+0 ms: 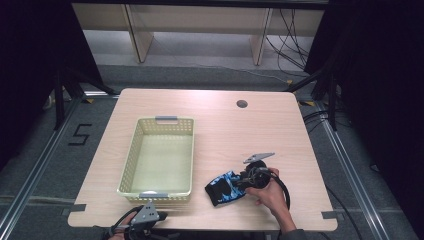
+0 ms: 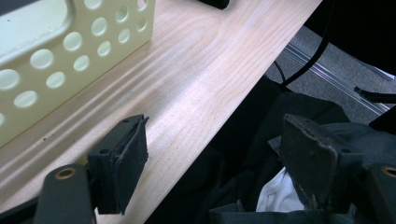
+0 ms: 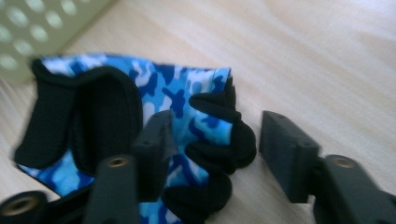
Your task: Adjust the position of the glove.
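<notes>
We could read only one mark: a black "5" (image 1: 80, 134) taped or painted on the grey floor left of the table (image 1: 220, 120); the blue camouflage glove (image 1: 225, 187) carried no writing that we could make out. It lay on the wood near the front edge, just right of the pale yellow perforated basket (image 1: 131, 150), whose inside looked bare. In the right gripper view the glove (image 3: 140, 121) was blurred, its black cuff and short black finger stubs bunched up. Our right gripper (image 3: 212, 154) stood with its jaws well apart over those stubs, one pad resting on the blue fabric, the other clear of it above bare wood, so nothing was clamped. Our right hand (image 1: 271, 196) covered much of that tool from above. The left gripper (image 1: 147, 218) sat at the table's front edge, partly cut off by the frame; its own view showed its jaws (image 2: 210, 158) spread wide and empty, straddling the table edge, with dark cloth and a white scrap below that we could not identify.
</notes>
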